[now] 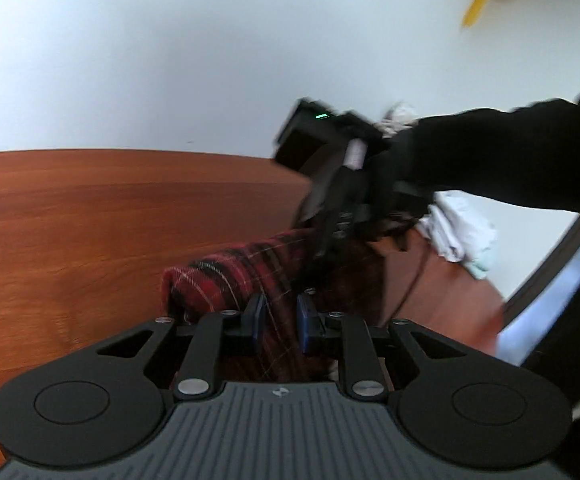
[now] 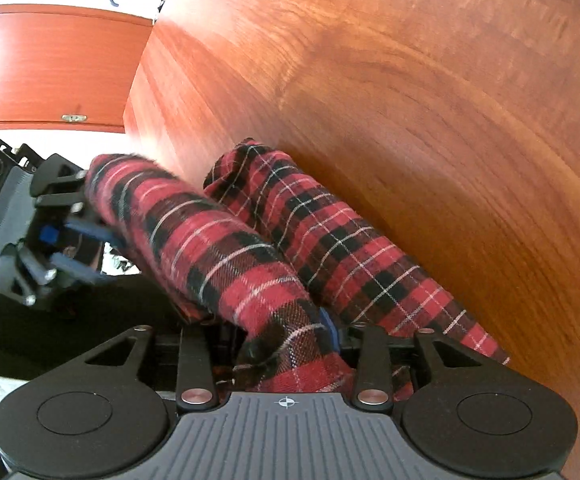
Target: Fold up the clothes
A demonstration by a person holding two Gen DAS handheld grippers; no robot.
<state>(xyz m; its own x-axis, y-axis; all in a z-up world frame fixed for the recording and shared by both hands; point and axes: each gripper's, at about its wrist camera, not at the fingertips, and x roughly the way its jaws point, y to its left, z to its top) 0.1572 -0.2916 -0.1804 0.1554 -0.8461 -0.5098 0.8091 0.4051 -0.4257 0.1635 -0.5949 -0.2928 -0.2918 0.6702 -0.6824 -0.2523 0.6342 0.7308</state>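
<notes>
The plaid cloth [image 2: 250, 248] lies in two rolled folds on the tabletop [image 2: 430, 100], near its edge. The left claw [image 1: 281, 322] stands slightly parted, with plaid between its blue pads [image 1: 305, 322]; whether they press it, I cannot tell. The right claw [image 2: 290, 332] has cloth bunched over it, so I cannot tell its grip. A black sleeve [image 1: 510, 152] reaches over the cloth.

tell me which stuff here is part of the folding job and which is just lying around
Part of the job:
- red plaid garment
- left claw, jaws apart, plaid cloth between them
- right claw, plaid cloth bunched between its fingers
- wooden table

Just lying about:
- crumpled white cloth
- yellow object, far off
</notes>
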